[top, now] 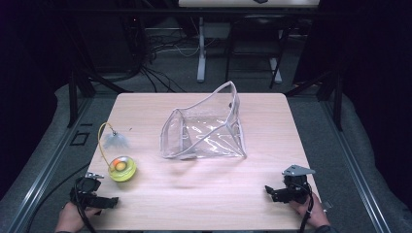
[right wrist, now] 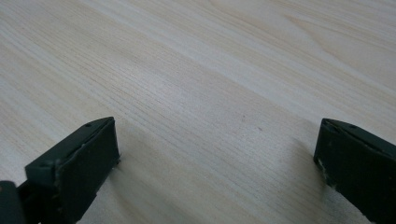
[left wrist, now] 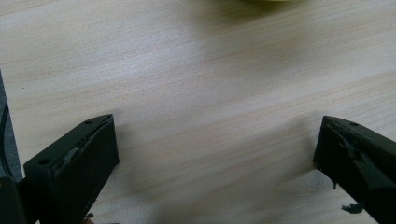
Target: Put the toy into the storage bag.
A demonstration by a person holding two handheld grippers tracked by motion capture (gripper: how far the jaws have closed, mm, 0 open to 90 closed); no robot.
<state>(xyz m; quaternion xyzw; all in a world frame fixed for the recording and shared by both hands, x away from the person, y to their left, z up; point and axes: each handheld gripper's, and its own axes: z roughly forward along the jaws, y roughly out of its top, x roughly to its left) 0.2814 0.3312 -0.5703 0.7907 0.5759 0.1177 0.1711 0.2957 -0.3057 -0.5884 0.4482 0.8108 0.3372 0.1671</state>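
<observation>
Pale wood-grain table [top: 204,194] carries a clear plastic zip pouch [top: 204,133] at its middle, mouth gaping toward the left, its long side across the table, lying well ahead of both grippers and about midway between them. A yellow-green cat toy [top: 122,168] with a wire-stemmed feather [top: 116,141] sits just ahead and to the right of the left gripper [top: 104,201], so that hand is much the nearer; its jaws stand wide with nothing between. The right gripper [top: 277,192] is likewise spread and empty near the front edge, with bare tabletop between it and the pouch.
</observation>
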